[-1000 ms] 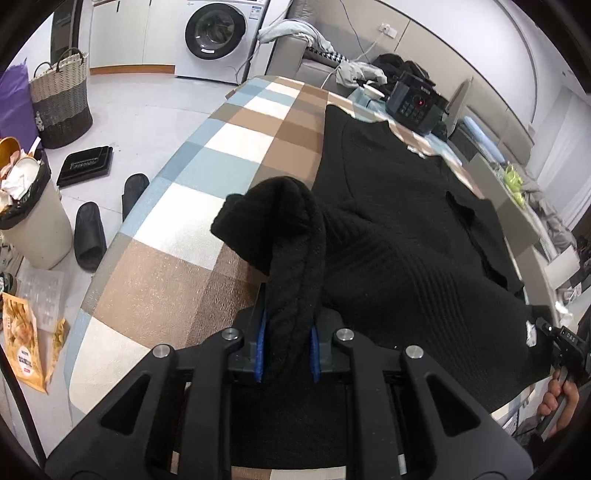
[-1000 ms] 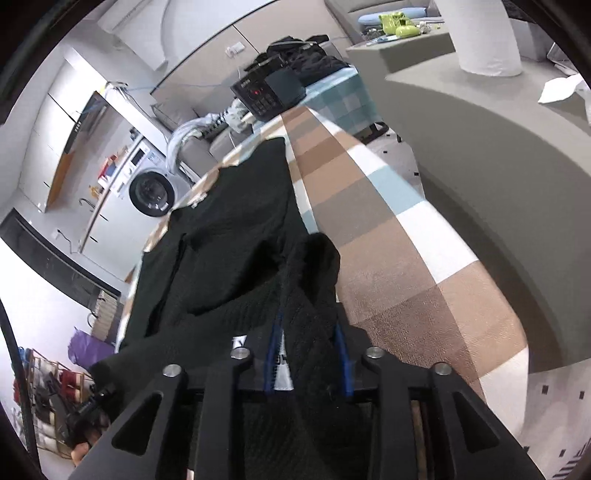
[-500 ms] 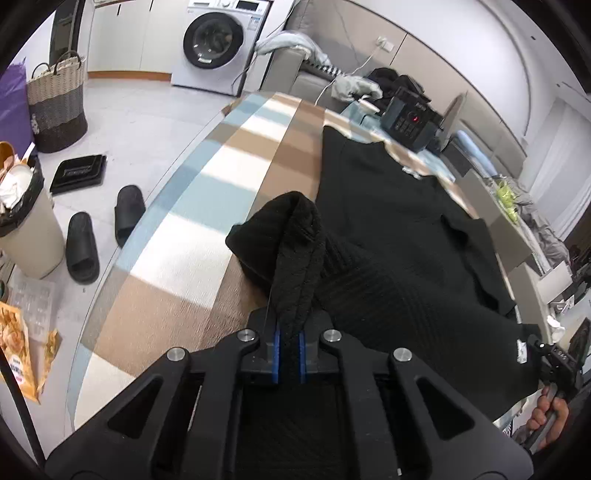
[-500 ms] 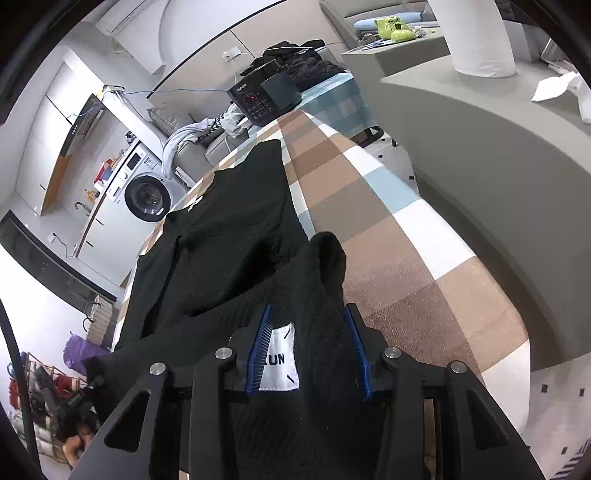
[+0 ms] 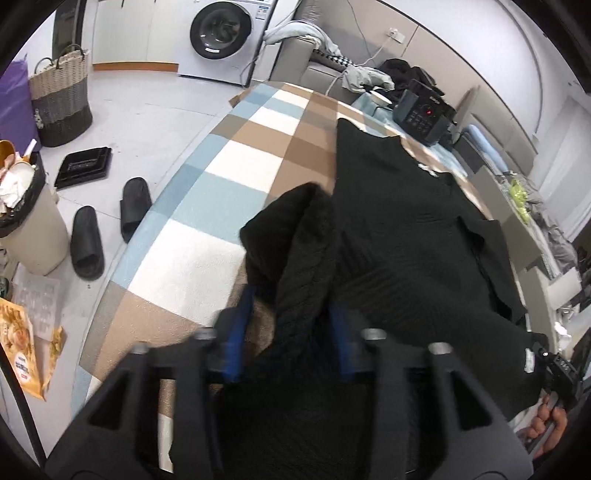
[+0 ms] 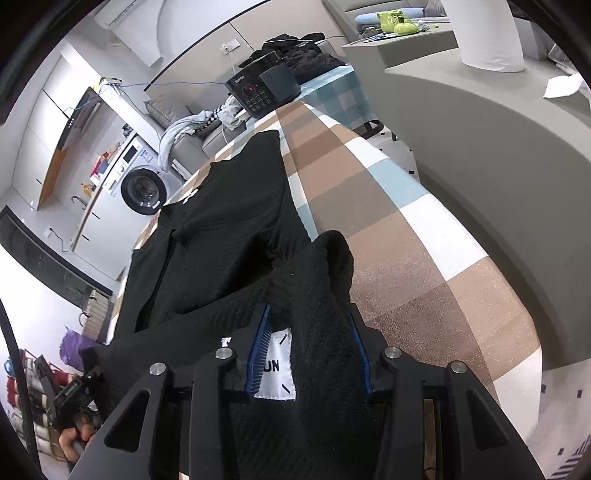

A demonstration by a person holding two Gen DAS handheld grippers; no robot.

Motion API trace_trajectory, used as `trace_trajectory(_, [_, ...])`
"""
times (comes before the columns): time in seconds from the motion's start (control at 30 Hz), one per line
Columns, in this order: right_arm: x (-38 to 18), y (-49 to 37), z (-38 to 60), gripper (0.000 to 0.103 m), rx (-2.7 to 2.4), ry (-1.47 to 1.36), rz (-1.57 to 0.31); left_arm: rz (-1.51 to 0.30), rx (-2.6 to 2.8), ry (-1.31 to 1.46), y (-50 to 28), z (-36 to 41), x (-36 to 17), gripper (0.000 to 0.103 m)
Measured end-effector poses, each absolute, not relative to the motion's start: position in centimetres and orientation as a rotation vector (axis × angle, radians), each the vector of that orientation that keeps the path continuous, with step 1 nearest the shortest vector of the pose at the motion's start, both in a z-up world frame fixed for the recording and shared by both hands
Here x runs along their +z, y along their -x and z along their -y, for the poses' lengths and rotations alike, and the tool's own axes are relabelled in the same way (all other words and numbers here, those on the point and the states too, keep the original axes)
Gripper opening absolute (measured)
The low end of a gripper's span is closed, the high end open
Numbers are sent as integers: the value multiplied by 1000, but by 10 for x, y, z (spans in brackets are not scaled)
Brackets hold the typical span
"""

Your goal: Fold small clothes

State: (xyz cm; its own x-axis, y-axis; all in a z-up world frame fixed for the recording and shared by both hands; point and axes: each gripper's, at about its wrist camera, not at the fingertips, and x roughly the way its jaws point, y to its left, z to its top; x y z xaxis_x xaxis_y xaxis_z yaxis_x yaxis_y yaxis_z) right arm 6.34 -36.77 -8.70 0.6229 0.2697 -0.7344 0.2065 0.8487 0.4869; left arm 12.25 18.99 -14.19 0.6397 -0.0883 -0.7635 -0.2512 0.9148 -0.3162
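A black knitted garment (image 5: 413, 236) lies spread along the checked table (image 5: 236, 170), and it also shows in the right wrist view (image 6: 229, 221). My left gripper (image 5: 291, 332) stands open, its blue pads wide apart, with a bunched near corner of the garment (image 5: 295, 236) draped between them. My right gripper (image 6: 310, 347) is also open, with the other near corner and its white label (image 6: 277, 369) lying loose between the pads. The right gripper shows at the left wrist view's right edge (image 5: 557, 369).
A black appliance (image 5: 424, 114) stands at the table's far end. On the floor to the left are slippers (image 5: 88, 243), a bin (image 5: 26, 218), a basket (image 5: 59, 99) and a washing machine (image 5: 221, 33). A grey counter (image 6: 480, 122) runs along the right.
My left gripper was shut on the garment corner half a second ago and has now opened wide. My right gripper stays open as it was half a second ago; it was narrower one second ago.
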Motion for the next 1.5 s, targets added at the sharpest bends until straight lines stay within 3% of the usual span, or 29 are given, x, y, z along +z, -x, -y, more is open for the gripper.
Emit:
trace_trajectory(0.1, [-89, -67, 365, 35, 40, -561, -915, -884, 71, 409, -122, -187, -147, 56])
trace_trajectory(0.27, [-90, -76, 357, 21, 39, -491, -918, -878, 60, 410, -134, -184, -151, 56])
trace_trajectory(0.37, [-91, -82, 355, 18, 38, -472, -918, -871, 57, 391, -143, -180, -153, 56])
trace_trajectory(0.47, [-92, -90, 355, 18, 40, -472, -921, -861, 62, 388, -149, -178, -155, 51])
trace_trajectory(0.57, [-93, -100, 356, 18, 41, -467, -925, -854, 46, 399, -152, -177, -157, 32])
trace_trajectory(0.7, [-94, -111, 356, 18, 48, -451, -930, -856, 41, 365, -151, -170, -155, 25])
trace_trajectory(1.03, [-94, -123, 348, 17, 83, -396, -951, -853, 38, 380, -139, -171, -155, 21])
trace_trajectory(1.5, [-94, -105, 354, 17, 62, -409, -950, -855, 35, 390, -143, -173, -155, 26])
